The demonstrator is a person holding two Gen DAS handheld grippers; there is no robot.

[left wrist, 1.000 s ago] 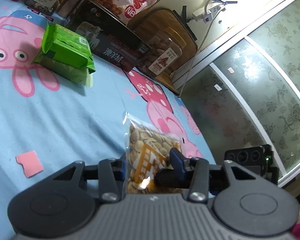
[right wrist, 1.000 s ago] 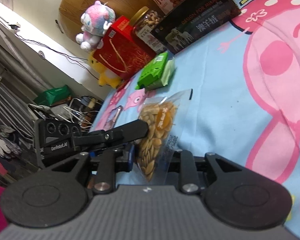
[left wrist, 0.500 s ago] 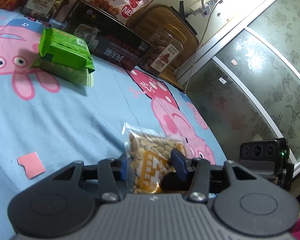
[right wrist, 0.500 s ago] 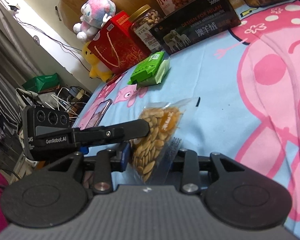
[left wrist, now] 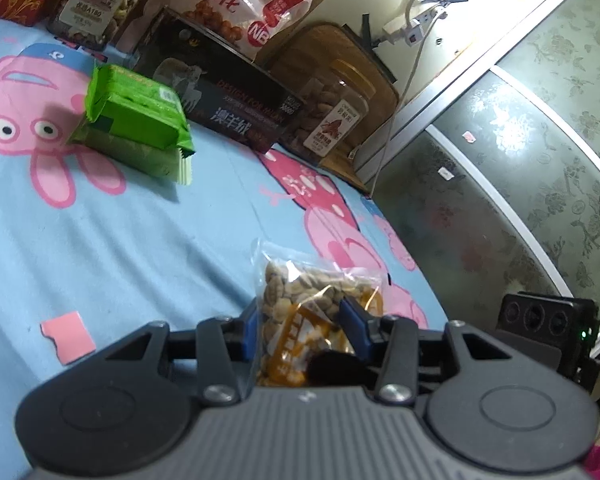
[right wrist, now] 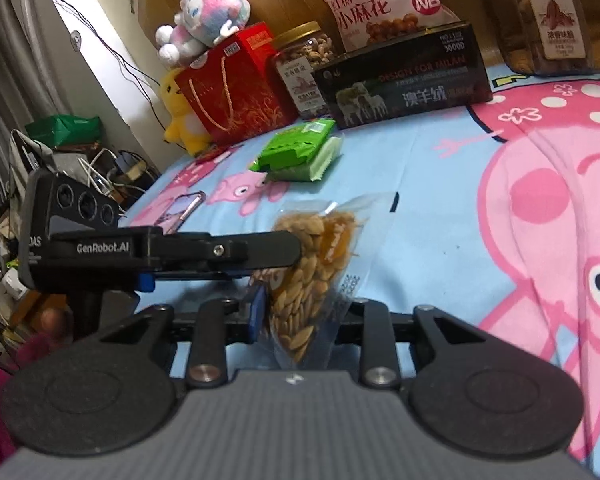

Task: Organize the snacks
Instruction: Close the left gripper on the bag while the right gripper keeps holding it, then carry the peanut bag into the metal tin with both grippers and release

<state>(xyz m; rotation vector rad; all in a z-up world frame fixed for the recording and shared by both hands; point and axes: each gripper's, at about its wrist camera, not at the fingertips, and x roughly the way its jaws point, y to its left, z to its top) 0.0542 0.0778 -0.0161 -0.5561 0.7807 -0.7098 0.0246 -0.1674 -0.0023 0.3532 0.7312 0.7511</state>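
A clear seed packet (right wrist: pixel 316 264) is held above the blue cartoon bedsheet (left wrist: pixel 100 248), pinched from one side by the left tool (left wrist: pixel 300 320). The right tool (right wrist: pixel 300 312) is set about the packet's lower end, its jaws having just been closing slightly; whether both pads press is hard to tell. Further back, green packets (left wrist: pixel 132 120) are stacked near a black box (right wrist: pixel 404 88).

Open bedsheet (left wrist: pixel 100 248) ahead and left; green packets (left wrist: pixel 134 130) stacked farther off; dark box (left wrist: pixel 228 116) and jars (left wrist: pixel 332 116) walling the back.
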